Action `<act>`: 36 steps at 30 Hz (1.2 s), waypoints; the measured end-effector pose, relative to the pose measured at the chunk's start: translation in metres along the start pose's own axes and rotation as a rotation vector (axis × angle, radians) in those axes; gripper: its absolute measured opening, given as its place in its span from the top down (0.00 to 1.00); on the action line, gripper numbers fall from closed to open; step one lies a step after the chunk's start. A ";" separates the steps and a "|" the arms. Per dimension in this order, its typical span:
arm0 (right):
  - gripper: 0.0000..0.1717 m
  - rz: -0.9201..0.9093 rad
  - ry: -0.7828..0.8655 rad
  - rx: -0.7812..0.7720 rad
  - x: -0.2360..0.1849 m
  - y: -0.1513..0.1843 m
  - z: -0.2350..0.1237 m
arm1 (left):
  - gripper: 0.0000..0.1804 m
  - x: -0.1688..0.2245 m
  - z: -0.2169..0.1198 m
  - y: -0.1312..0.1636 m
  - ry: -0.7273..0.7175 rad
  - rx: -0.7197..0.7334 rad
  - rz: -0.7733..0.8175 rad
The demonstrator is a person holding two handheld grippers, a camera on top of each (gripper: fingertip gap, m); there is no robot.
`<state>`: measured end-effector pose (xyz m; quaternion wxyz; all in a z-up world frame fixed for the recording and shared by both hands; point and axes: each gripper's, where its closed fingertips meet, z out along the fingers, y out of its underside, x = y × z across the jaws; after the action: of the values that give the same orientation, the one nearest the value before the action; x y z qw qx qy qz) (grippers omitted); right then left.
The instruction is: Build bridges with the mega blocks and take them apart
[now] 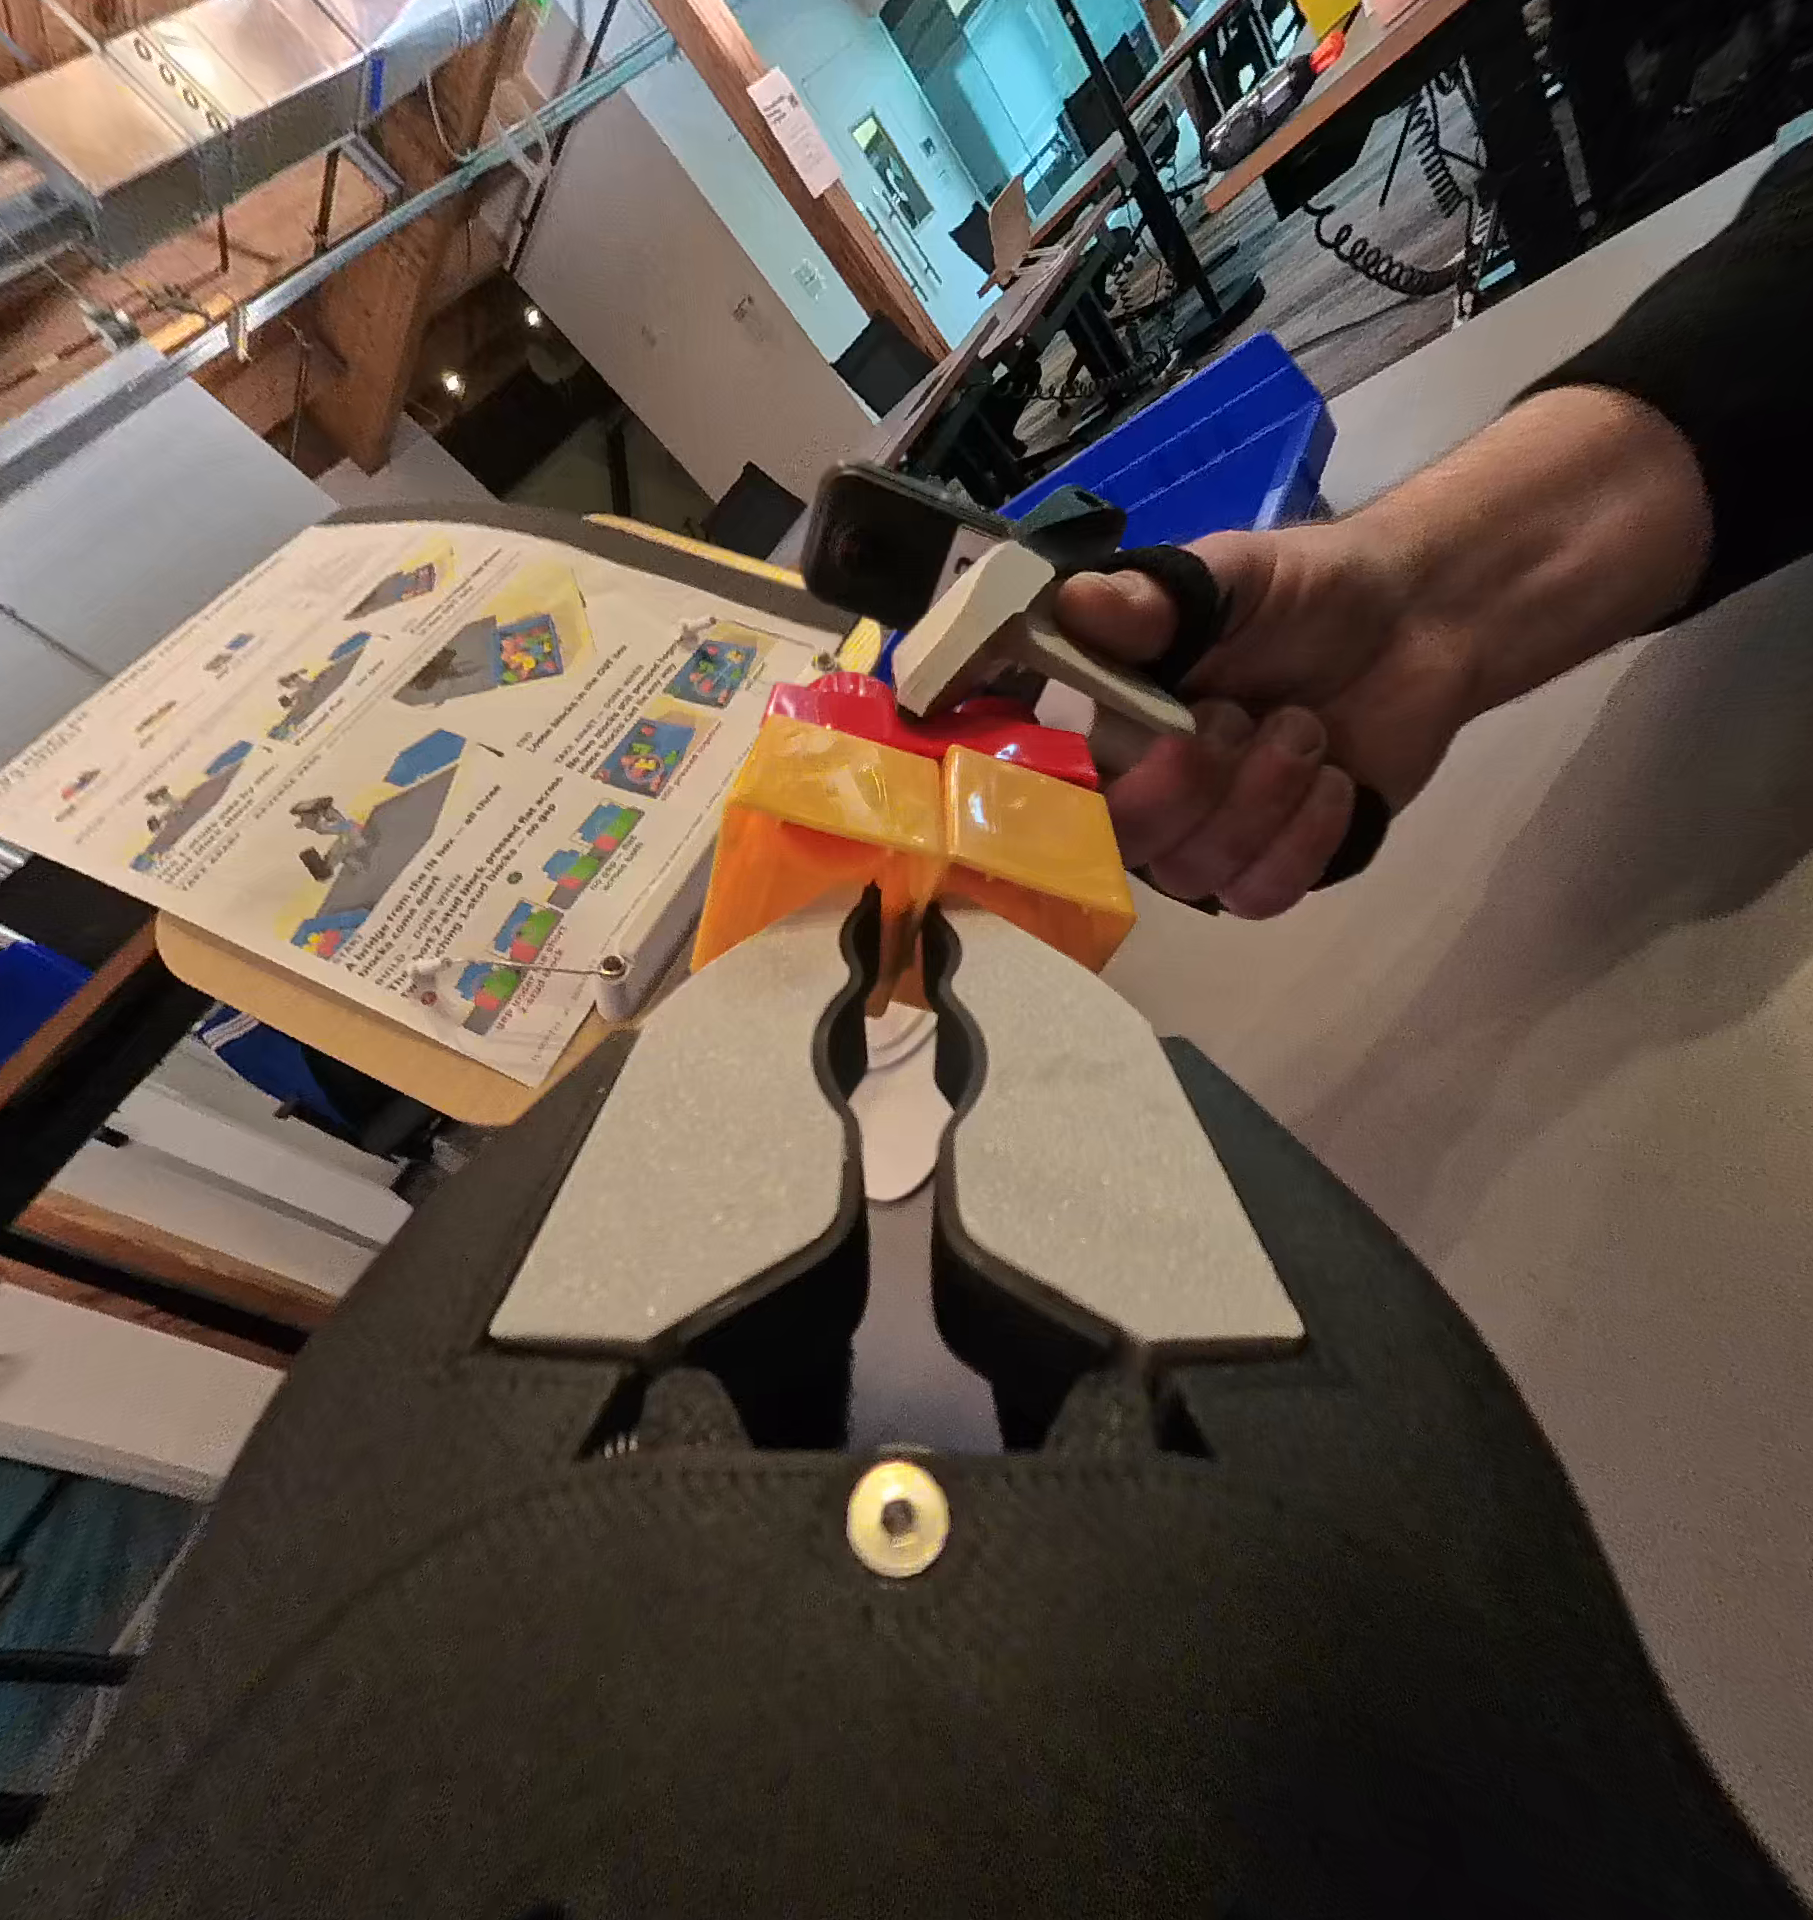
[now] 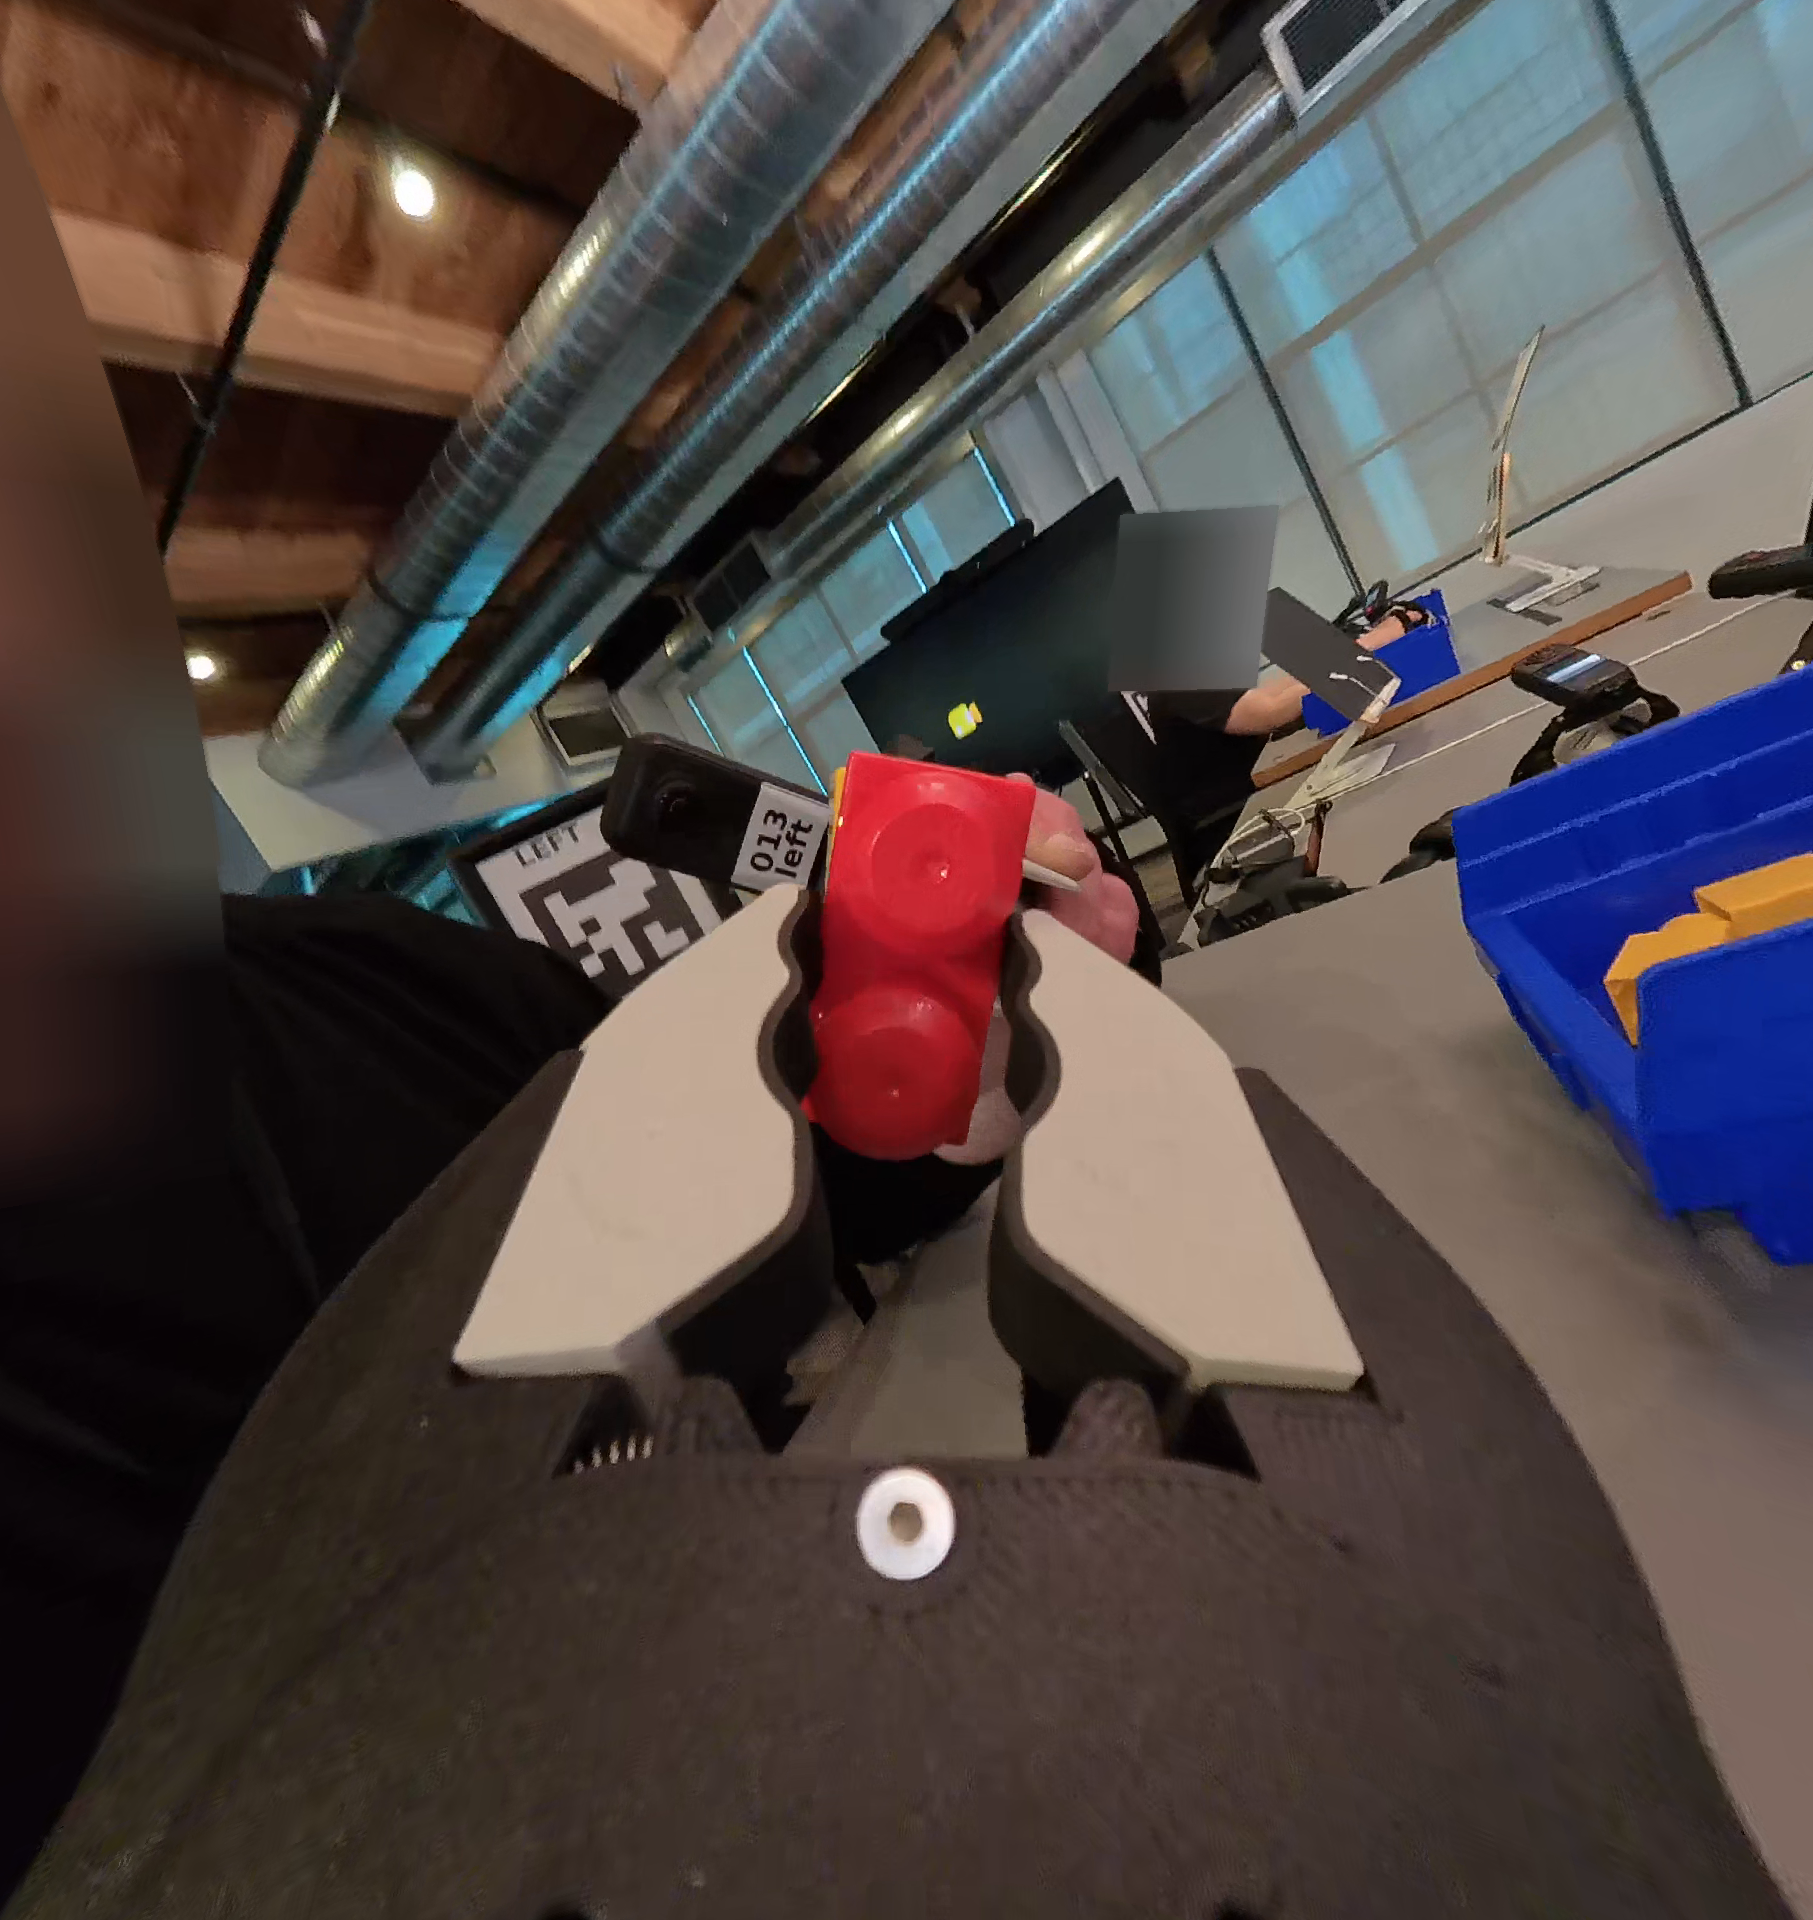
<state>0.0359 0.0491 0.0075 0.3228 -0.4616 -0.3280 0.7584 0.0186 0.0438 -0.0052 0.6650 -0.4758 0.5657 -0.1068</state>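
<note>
In the left wrist view two yellow-orange blocks [image 1: 829, 800] [image 1: 1037, 821] sit side by side, undersides toward me, joined by a red two-stud block [image 1: 995, 743] on their far side. My left gripper [image 1: 897, 935] is shut on the thin walls where the two yellow-orange blocks meet. My right gripper [image 2: 907, 956] is shut on the red block [image 2: 923, 914], its pads pressing on the block's two long sides, studs toward the camera. It also shows in the left wrist view [image 1: 969, 634], held by a hand. The whole stack is held in the air above the grey table [image 1: 1504, 1039].
A blue bin [image 2: 1660, 935] with yellow-orange blocks [image 2: 1733, 904] stands on the table at the right; it also shows in the left wrist view [image 1: 1214, 447]. A picture instruction sheet [image 1: 362, 748] lies on a board at the left. A person [image 2: 1224, 717] sits far back. Only a small space, under 4 cm, lies between the two pairs of fingers.
</note>
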 end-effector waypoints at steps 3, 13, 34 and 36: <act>0.80 0.035 -0.001 0.027 0.005 0.001 -0.002 | 0.95 0.000 0.002 0.005 0.018 0.022 -0.087; 0.80 0.020 0.025 0.006 0.007 0.007 0.002 | 0.95 0.001 0.005 0.007 0.035 0.027 -0.100; 0.80 -0.041 0.085 -0.110 0.010 0.012 0.001 | 0.97 0.005 0.008 0.013 0.010 -0.028 -0.028; 0.80 -0.006 0.080 -0.101 0.014 0.013 -0.001 | 0.97 0.006 0.010 0.016 0.002 -0.034 -0.067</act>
<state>0.0290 0.0533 -0.0098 0.3143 -0.5060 -0.3542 0.7209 0.0224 0.0532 -0.0222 0.6524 -0.5056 0.5518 -0.1195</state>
